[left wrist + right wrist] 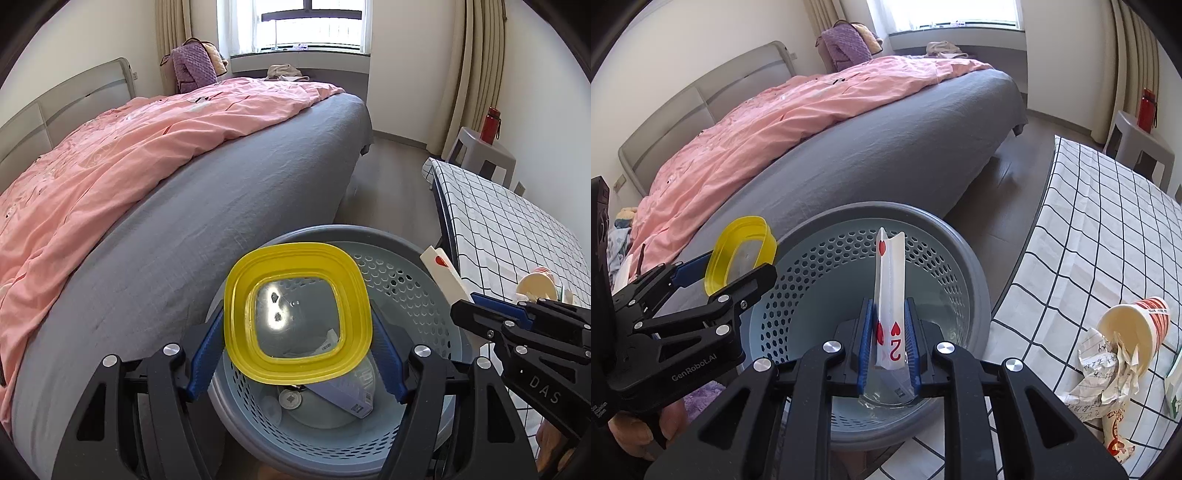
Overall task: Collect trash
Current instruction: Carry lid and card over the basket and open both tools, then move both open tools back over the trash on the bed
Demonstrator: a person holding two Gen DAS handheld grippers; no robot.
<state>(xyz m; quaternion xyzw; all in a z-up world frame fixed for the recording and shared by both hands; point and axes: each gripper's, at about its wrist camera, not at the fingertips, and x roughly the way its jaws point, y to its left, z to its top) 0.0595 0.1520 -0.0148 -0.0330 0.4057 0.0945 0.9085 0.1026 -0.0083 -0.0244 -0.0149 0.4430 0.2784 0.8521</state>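
My left gripper [297, 317] is shut on a yellow plastic lid [295, 369] with a clear middle, gripped by its two side edges and held tilted over a grey-blue perforated basket [391, 238]. My right gripper [889, 328] is shut on a playing card [890, 273], a two of hearts bowed between the blue pads, and holds it upright above the same basket [871, 208]. The right wrist view has the left gripper [735, 269] and the lid [738, 254] at the basket's left rim. At the bottom of the basket lie a lavender box [347, 398] and a round cap [290, 398].
A bed with a grey sheet [229, 192] and a pink duvet [110, 155] runs along the basket's left. On the right, a checked tablecloth [1089, 229] carries a tipped paper cup [1134, 328] and crumpled paper [1097, 373]. A grey stool with a red bottle [490, 125] stands beyond.
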